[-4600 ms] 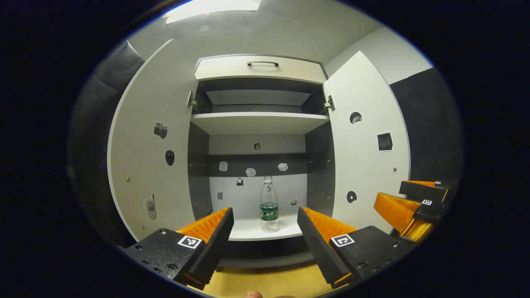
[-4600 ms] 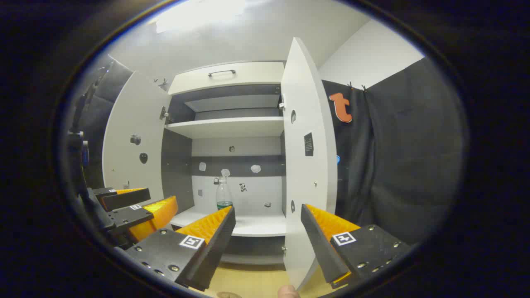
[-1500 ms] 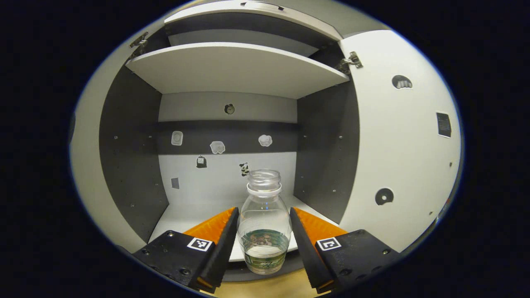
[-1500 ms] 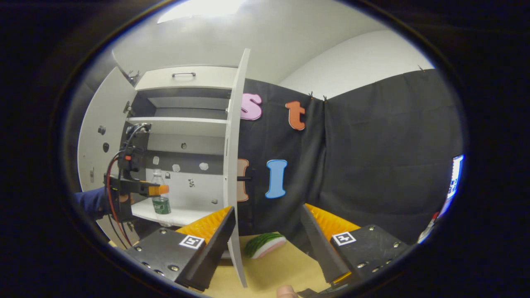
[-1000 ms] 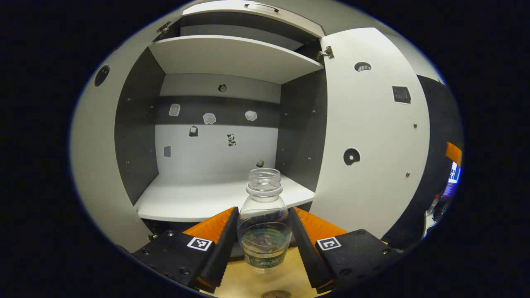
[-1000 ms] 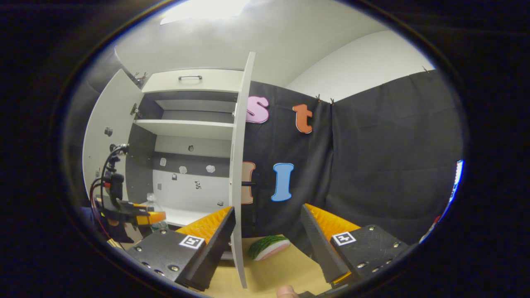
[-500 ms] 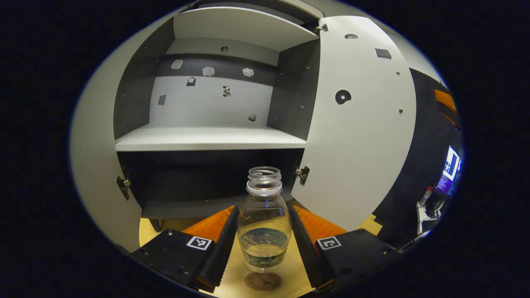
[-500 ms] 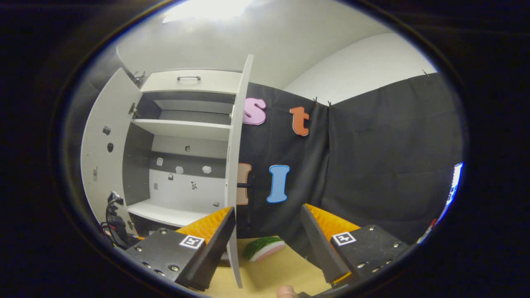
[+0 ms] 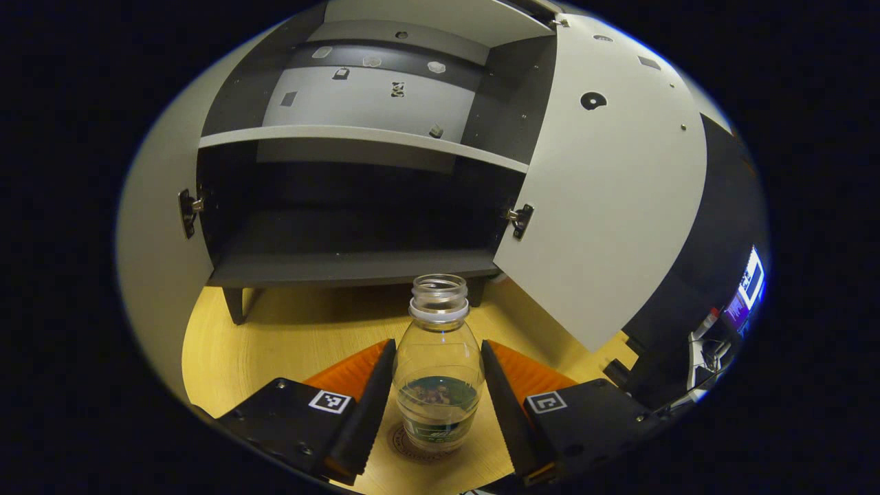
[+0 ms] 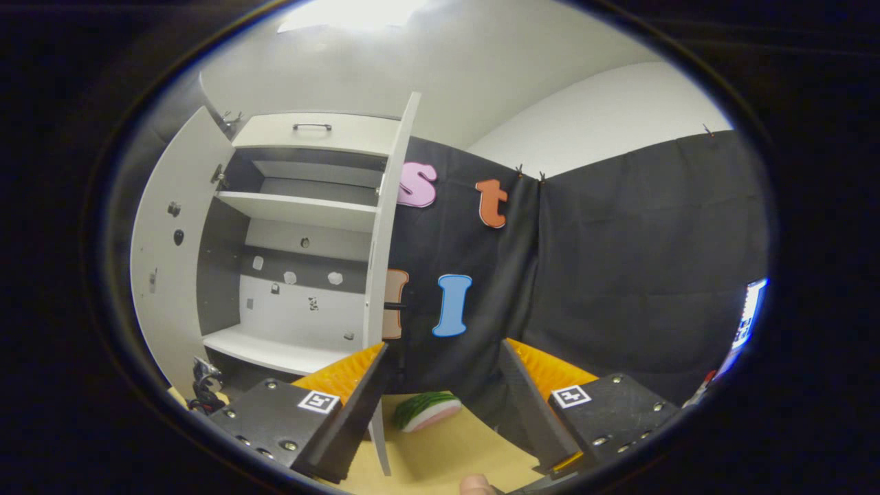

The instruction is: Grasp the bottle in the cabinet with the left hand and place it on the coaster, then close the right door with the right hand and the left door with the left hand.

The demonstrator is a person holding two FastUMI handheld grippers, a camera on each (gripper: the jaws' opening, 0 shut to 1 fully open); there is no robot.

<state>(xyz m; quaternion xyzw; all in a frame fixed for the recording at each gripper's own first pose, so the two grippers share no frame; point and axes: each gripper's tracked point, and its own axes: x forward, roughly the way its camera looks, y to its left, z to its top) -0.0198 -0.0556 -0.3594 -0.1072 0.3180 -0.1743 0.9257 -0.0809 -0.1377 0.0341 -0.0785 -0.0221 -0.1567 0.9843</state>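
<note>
A clear uncapped bottle (image 9: 438,385) with a green label and a little water stands upright between the fingers of my left gripper (image 9: 437,357), which is shut on its body. Its base sits over a round brown coaster (image 9: 399,441) on the yellow table; whether it rests on the coaster I cannot tell. Behind it the cabinet stands with both doors swung out: the left door (image 9: 148,227) and the right door (image 9: 612,192). My right gripper (image 10: 443,399) is open and holds nothing, just beside the right door's edge (image 10: 385,227), with the left door (image 10: 165,240) farther off.
The white cabinet shelf (image 9: 357,135) is bare, and the dark lower compartment (image 9: 344,227) sits just above the table. A watermelon slice (image 10: 427,410) lies on the table past the right door. A lit screen (image 9: 746,289) glows at the far right.
My left gripper has carried the bottle out of the cabinet and down to the table, over the coaster. The right gripper has stayed open beside the right door, shifting only slightly.
</note>
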